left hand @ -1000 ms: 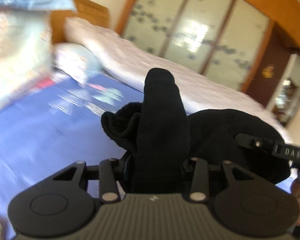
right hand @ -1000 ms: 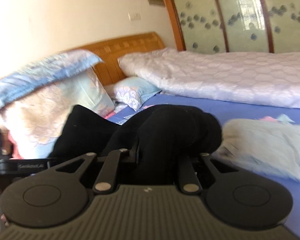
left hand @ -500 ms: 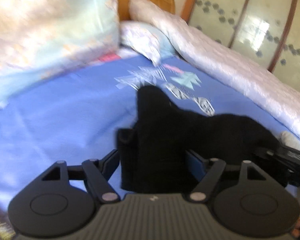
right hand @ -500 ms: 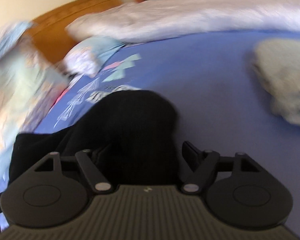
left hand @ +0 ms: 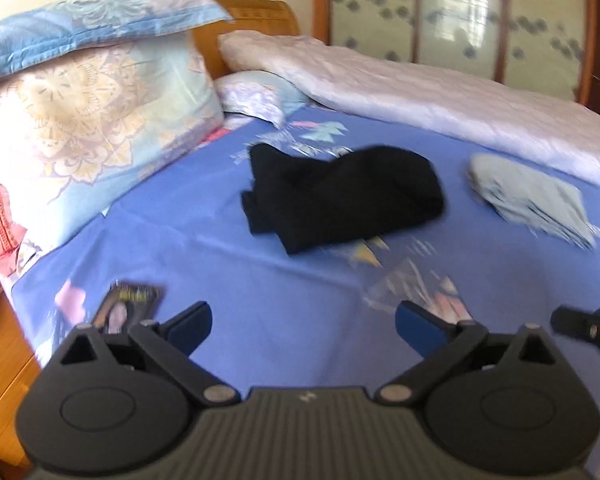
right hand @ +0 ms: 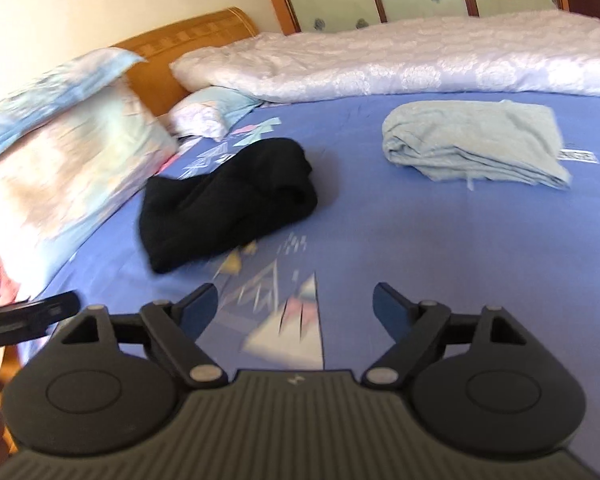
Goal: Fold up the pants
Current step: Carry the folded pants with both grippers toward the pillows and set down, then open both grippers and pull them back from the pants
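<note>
While my two claws hang over the big blue bed [left hand: 204, 240], the black pants [left hand: 340, 196] lie folded in a lump near the pillow end.

My left claw [left hand: 303, 326] and my right claw [right hand: 295, 306] are both spreading wider, with nothing between the fingers and only blue sheet under them. I count one pair of black pants and one folded pale blue cloth [right hand: 476, 148], which sits apart from the pants, nearer the far edge. One long white quilt [right hand: 400, 60] runs along that far edge. Two big pillows [left hand: 88, 92] are stacked at the head end by the wooden headboard [right hand: 188, 36], with one small pillow [right hand: 208, 112] beside them. One small dark card [left hand: 130, 304] lies at the near edge. Glass doors [left hand: 460, 12] with flowers stand behind the bed.
</note>
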Motion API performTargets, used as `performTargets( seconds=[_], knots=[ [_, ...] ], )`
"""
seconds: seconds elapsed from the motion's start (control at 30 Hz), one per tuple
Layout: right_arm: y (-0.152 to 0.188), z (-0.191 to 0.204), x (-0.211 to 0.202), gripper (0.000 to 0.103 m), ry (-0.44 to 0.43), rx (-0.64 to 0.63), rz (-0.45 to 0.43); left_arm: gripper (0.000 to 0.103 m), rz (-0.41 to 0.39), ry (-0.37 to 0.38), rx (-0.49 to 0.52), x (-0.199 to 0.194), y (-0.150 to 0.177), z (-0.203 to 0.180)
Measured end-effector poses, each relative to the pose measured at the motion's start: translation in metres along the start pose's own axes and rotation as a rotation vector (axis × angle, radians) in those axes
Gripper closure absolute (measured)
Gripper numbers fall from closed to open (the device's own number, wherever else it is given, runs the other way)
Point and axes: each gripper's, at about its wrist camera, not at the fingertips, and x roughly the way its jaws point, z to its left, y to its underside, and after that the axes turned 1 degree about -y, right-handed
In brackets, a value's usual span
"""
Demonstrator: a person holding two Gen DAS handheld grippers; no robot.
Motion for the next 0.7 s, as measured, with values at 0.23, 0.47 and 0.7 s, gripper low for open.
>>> performTargets(
  seconds=[0.23,0.47,0.7],
  knots=[
    [0.055,-0.001,-0.06,0.006,0.023,0.074,0.039,0.0,0.034,0.01,0.068,-0.053,0.039,-0.028],
    [0.089,-0.017,-0.092,0.006,0.047,0.192,0.048,0.0,0.034,-0.005,0.121,-0.08,0.064,-0.05],
    [0.087,-0.005,-0.103,0.0,0.042,0.136,-0.03,0.0,0.012,-0.006,0.184,-0.088,0.068,-0.066]
  ],
)
